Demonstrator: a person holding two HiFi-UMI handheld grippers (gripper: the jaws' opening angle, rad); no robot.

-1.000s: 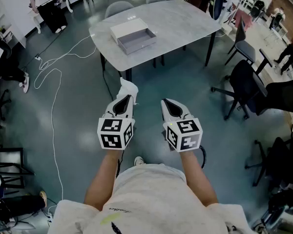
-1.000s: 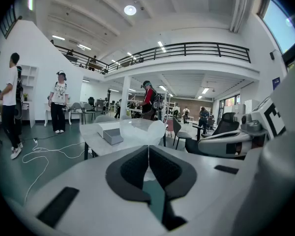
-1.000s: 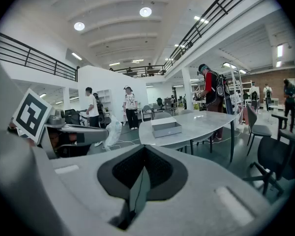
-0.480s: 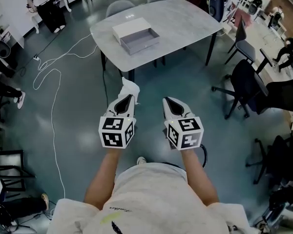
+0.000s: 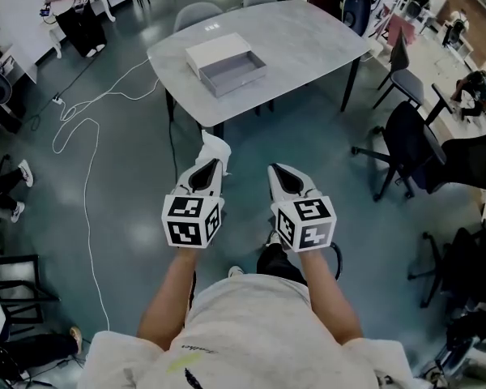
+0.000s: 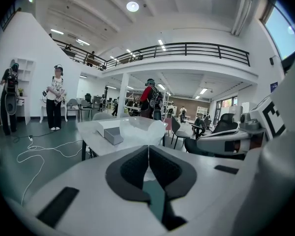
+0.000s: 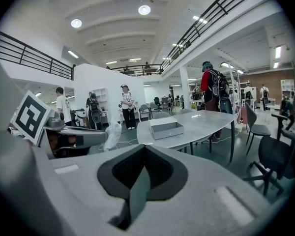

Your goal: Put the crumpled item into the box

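Starting at the left, we find the left gripper [image 5: 208, 163] with its jaws pressed fully together on the crumpled item [image 5: 214, 147]. This is a white wad held in the air above the floor [image 5: 121, 217], well apart from the desk [image 5: 316, 31]. In the left gripper view, the wad's lower part [image 6: 137, 130] is hidden behind the jaws. The box [image 5: 225, 62] stands open-topped on the desk, ahead of both grippers; we cannot make out its interior. The right gripper [image 5: 276, 171] has its jaws closed together with nothing between them. At far right we see a black office chair [image 5: 405, 144], with others cut off by the frame edge.
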